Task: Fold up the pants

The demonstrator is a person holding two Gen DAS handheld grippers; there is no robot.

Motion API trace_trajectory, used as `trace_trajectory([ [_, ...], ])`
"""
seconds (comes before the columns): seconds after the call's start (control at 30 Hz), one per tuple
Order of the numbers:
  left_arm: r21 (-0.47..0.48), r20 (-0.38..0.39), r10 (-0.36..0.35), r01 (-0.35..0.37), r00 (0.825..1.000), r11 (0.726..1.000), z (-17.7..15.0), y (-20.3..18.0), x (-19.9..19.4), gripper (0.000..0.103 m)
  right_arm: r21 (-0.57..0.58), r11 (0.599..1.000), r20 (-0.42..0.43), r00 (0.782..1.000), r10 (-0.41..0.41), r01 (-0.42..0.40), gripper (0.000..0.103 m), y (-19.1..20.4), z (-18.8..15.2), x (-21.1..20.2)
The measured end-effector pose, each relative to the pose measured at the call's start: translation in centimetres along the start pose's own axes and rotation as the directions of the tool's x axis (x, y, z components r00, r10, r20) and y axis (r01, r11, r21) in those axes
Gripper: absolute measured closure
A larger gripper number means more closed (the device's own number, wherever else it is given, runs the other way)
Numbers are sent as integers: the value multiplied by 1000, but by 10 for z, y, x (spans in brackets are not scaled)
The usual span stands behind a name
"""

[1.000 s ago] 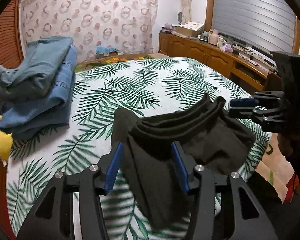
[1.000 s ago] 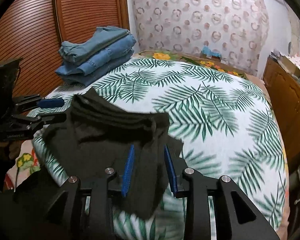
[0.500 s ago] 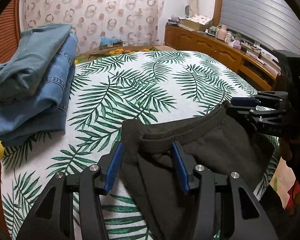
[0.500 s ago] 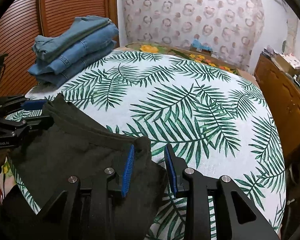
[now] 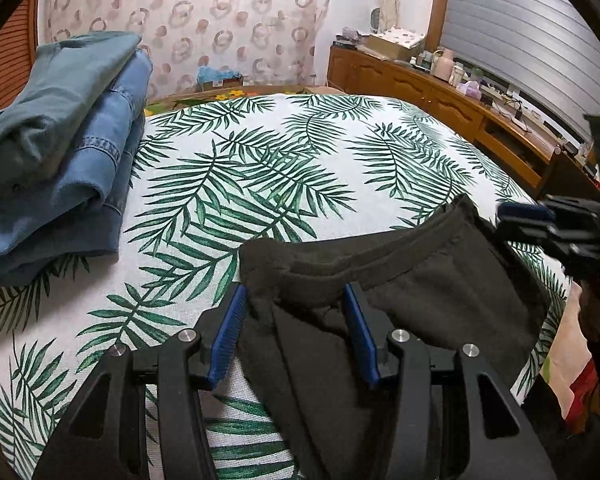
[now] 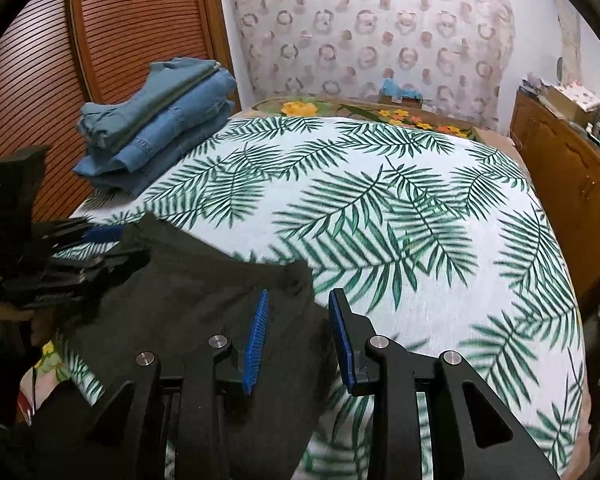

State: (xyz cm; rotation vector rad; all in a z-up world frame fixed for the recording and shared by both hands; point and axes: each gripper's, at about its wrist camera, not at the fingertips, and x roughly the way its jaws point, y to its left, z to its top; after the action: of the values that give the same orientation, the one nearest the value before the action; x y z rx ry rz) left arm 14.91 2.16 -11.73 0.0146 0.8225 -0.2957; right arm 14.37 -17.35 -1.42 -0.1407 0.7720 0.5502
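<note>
Black pants lie spread at the near edge of the palm-leaf bed sheet, waistband toward the far side. My left gripper is shut on the pants' left waistband corner, with cloth filling the gap between its blue pads. In the right wrist view the same pants lie low on the left, and my right gripper is shut on their right corner. Each gripper also shows in the other's view: the right gripper at the right edge, the left gripper at the left edge.
A stack of folded blue jeans sits at the bed's far left corner. A slatted wooden wardrobe door stands behind it. A low wooden cabinet with clutter on top runs along the right wall.
A second ago the pants hung bunched in the air between both grippers. They have come down and now lie flat on the sheet, with both grippers lower and still on the corners.
</note>
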Motion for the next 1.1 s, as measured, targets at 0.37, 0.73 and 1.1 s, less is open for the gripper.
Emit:
trace_trajectory([
  [0.37, -1, 0, 0, 0, 1000, 1000, 0, 0, 0, 51, -19, 999, -46, 998, 39, -40, 71, 4, -43, -34],
  [0.73, -14, 34, 10, -9, 999, 1000, -11, -3, -23, 51, 4, 999, -58, 997, 51, -51, 71, 0, -65, -57],
  [1.1, 10, 56, -74, 73, 996, 997, -59, -25, -68, 63, -21, 998, -40, 997, 59, -59, 72, 15, -69, -64],
])
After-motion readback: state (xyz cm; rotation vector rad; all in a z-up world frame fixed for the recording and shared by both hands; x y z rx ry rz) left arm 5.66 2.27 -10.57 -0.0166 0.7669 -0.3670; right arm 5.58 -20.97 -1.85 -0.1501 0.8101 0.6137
